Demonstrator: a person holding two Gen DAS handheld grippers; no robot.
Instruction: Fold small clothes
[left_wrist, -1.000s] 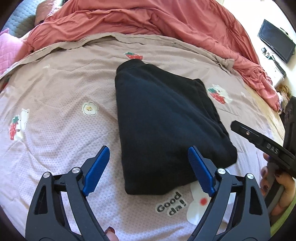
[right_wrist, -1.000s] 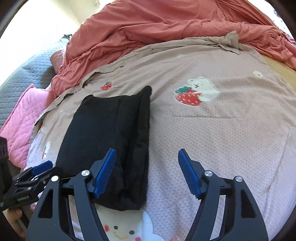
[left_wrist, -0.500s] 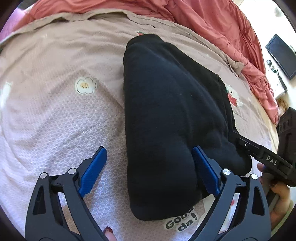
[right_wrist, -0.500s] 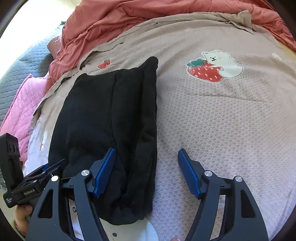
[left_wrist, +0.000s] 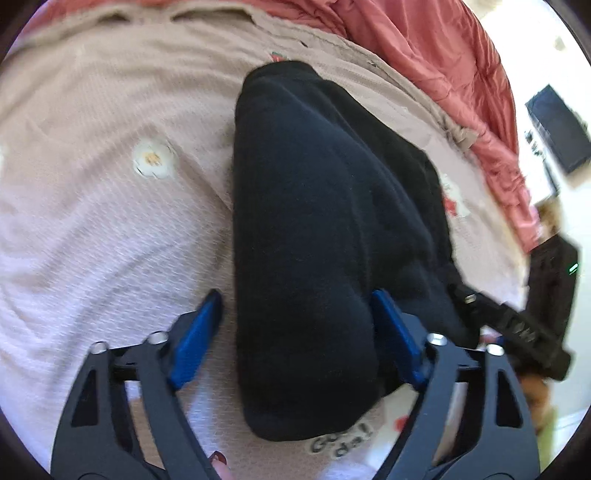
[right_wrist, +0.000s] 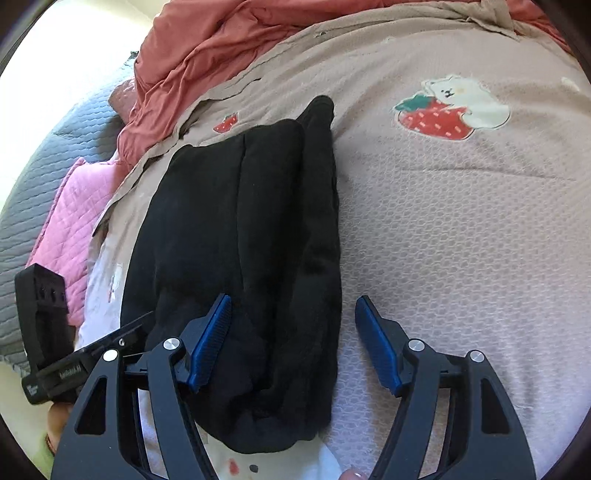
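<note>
A folded black garment (left_wrist: 317, 229) lies on the pinkish printed bedspread (left_wrist: 92, 206). My left gripper (left_wrist: 299, 332) is open, its blue pads on either side of the garment's near left edge. In the right wrist view the same garment (right_wrist: 243, 236) lies left of centre. My right gripper (right_wrist: 293, 343) is open, its left pad over the cloth and its right pad over the bedspread (right_wrist: 461, 229), astride the garment's near right edge. Each gripper shows at the edge of the other's view: the right one (left_wrist: 513, 325) and the left one (right_wrist: 74, 365).
A rumpled red duvet (right_wrist: 229, 44) is piled at the far side of the bed. A pink quilted pillow (right_wrist: 70, 206) and a grey quilt (right_wrist: 33, 177) lie to the left. A dark screen (left_wrist: 557, 129) hangs on the wall at right.
Both grippers have moved down and forward onto the near end of the black garment, which now fills more of both views. Both stay open.
</note>
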